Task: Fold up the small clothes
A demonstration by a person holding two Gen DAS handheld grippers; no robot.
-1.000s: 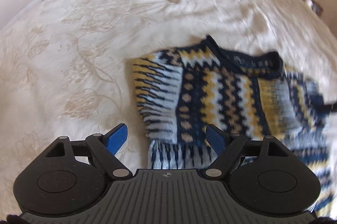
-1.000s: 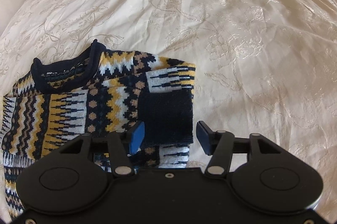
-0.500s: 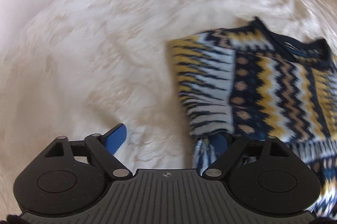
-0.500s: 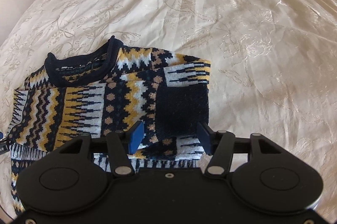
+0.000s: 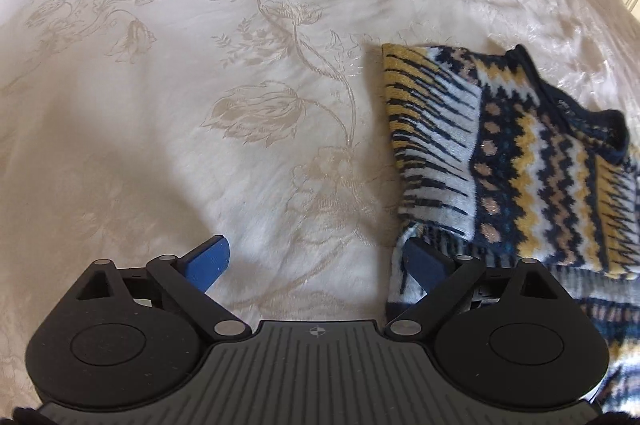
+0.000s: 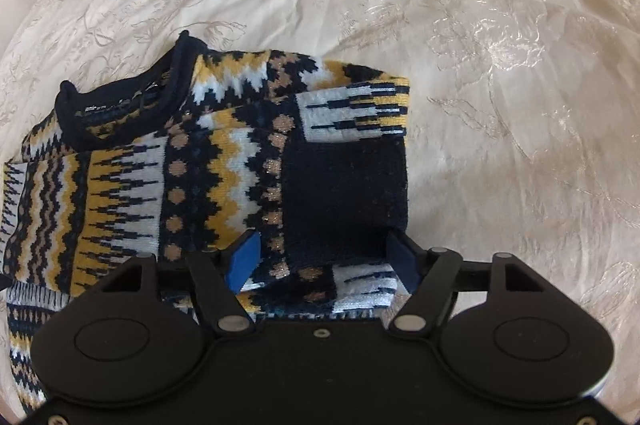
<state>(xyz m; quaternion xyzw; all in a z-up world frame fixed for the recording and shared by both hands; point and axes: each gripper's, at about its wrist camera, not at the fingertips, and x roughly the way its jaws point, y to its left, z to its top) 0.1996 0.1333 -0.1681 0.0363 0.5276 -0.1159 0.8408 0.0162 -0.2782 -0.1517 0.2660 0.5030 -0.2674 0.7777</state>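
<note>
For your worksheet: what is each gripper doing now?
Left gripper: open, holding nothing.
Right gripper: open, straddling the sweater cuff, not gripping.

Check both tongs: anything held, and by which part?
Nothing held. Left tongs open at the sweater edge; right tongs just opened, straddling its dark cuff.

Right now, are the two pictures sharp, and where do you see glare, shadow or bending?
Left wrist view: sharp, with a soft shadow on the bedspread at lower left and fisheye bending near the edges. Right wrist view: sharp too, sunlight glare on the bedspread at right, and the sweater's navy cuff shows almost no detail.
</note>
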